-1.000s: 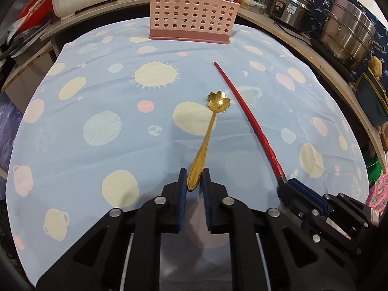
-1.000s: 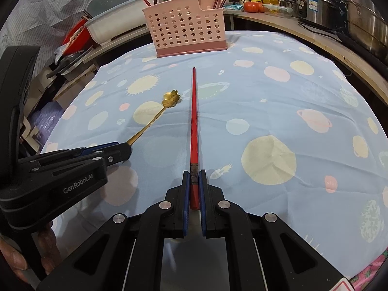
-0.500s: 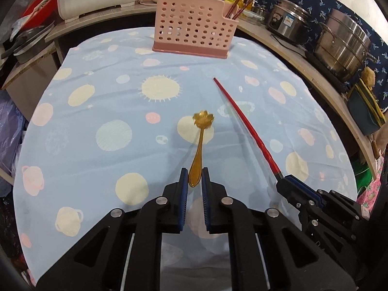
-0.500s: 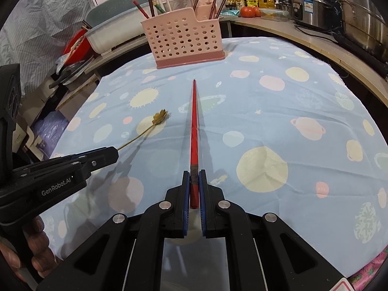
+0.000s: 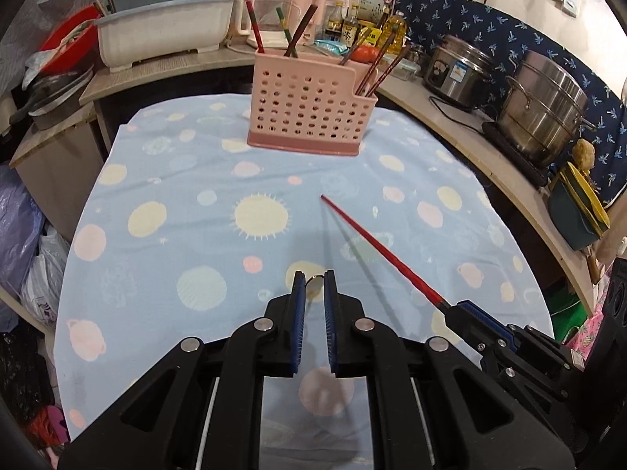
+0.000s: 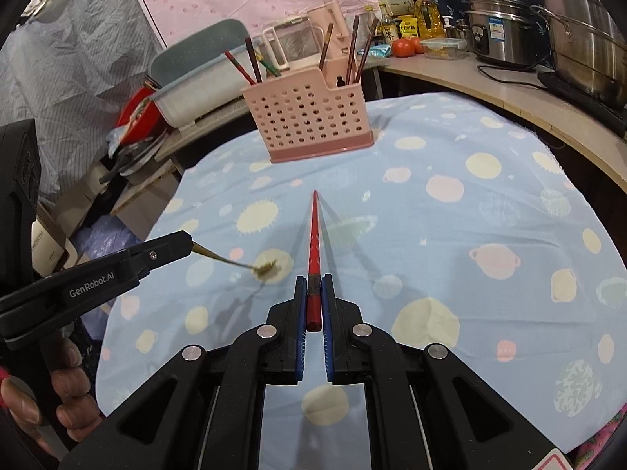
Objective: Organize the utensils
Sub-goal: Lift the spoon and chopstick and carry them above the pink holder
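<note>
- left gripper (image 5: 314,280) pinches the gold spoon (image 6: 250,264) by its handle, above the blue cloth (image 5: 156,235).
- right gripper (image 6: 314,286) clamps the red chopstick (image 6: 314,243), tip toward the pink basket (image 6: 309,117).

- A home kitchen is shown.
- A rice cooker (image 5: 456,68), steel pots (image 5: 542,103) and oil bottles (image 5: 394,35) are kept on a worktop (image 5: 450,125).
- A table is covered with a planet-print cloth (image 5: 156,203).

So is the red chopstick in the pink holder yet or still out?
Out. The red chopstick is clamped in the right gripper, above the cloth, short of the pink holder.
</note>
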`<state>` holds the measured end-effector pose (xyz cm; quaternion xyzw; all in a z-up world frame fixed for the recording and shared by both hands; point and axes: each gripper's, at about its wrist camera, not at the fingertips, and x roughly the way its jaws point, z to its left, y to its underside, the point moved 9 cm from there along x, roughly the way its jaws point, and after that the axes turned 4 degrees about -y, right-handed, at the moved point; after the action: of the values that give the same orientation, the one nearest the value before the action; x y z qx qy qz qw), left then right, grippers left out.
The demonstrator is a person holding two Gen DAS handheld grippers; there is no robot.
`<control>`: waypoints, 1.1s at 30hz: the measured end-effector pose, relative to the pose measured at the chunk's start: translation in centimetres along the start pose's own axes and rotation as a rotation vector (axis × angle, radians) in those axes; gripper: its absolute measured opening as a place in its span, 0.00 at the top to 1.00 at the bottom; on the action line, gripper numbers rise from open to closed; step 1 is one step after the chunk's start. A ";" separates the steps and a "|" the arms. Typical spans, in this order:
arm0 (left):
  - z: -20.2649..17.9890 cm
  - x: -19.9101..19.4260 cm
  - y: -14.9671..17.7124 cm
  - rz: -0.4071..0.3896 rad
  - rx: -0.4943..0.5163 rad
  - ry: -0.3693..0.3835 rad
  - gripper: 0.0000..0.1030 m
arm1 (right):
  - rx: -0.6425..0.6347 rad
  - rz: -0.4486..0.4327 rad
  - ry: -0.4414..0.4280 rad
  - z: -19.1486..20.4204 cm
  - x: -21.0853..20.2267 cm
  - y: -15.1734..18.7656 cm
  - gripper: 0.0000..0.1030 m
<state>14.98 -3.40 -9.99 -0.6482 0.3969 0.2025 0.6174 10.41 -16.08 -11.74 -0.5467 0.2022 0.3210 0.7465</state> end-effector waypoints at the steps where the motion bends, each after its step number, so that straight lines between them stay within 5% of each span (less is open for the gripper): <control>1: -0.1 -0.1 -0.4 -0.007 -0.001 0.000 0.97 | 0.001 -0.009 -0.001 0.0 -0.1 -0.4 0.93; 18: 0.0 -1.9 -5.0 -0.070 -0.007 -0.002 1.00 | 0.010 -0.136 -0.041 0.8 -3.0 -6.9 0.93; 33: -0.3 -4.8 -13.7 -0.185 0.005 0.033 1.00 | 0.004 -0.291 -0.060 0.8 -4.9 -17.5 0.93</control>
<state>22.48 -3.53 2.41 -0.6837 0.3462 0.1330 0.6285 19.13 -20.03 3.70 -0.5589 0.0991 0.2254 0.7919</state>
